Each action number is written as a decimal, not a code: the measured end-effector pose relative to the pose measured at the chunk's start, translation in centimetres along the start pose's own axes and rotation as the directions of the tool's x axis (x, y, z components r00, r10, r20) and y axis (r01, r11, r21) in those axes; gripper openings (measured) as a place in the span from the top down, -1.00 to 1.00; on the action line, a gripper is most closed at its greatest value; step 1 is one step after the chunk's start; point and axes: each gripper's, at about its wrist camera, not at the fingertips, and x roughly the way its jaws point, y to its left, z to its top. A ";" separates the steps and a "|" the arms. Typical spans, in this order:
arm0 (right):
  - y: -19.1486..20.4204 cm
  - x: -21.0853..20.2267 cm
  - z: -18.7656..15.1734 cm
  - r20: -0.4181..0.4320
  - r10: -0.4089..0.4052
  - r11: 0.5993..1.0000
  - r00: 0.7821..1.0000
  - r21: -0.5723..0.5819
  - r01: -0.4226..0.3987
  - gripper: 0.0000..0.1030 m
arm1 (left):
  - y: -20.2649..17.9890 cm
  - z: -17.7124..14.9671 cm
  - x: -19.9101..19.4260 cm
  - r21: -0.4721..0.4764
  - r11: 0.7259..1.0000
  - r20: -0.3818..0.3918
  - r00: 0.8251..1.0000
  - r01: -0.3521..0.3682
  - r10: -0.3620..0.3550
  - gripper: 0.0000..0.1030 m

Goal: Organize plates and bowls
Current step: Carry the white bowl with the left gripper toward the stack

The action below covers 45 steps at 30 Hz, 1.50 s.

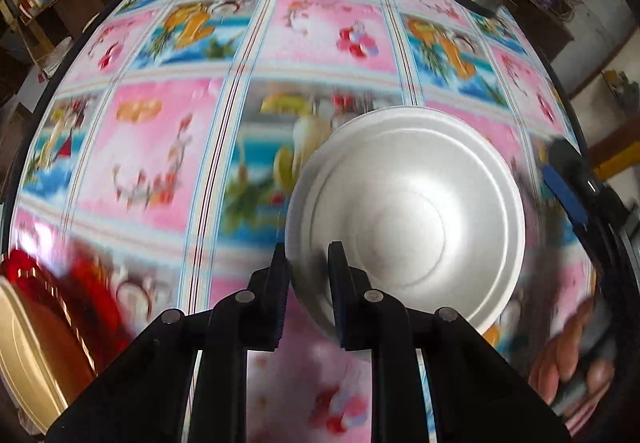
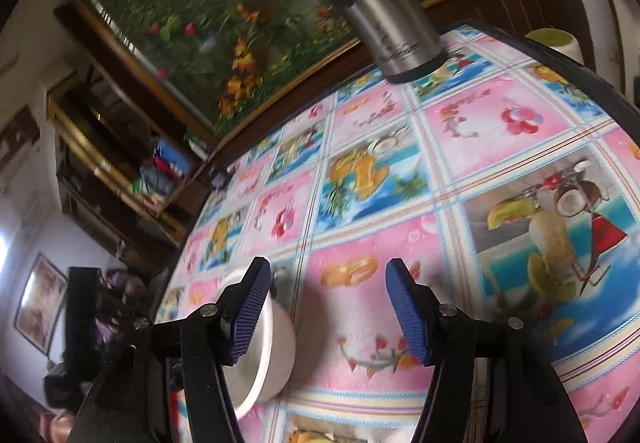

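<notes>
So the left gripper [image 1: 308, 279] has its jaws pinched tight on the near-left rim of a white bowl [image 1: 412, 215], which sits over the flowery pink-and-blue tablecloth [image 1: 160, 147], toward the near right of the table. The right gripper [image 2: 328, 311] is spread with nothing between its pads, pointing across the cloth, with the bowl just to its left. There's a steel thermos [image 2: 384, 11] standing at the far edge, and a gold plate [image 1: 28, 359] peeking in at the near left.
</notes>
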 end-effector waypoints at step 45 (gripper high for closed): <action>6.8 -4.3 -12.2 -0.195 -0.091 0.994 0.976 0.034 0.100 0.87 | 3.2 -8.1 -2.7 0.052 0.980 0.022 0.980 0.194 -0.196 0.69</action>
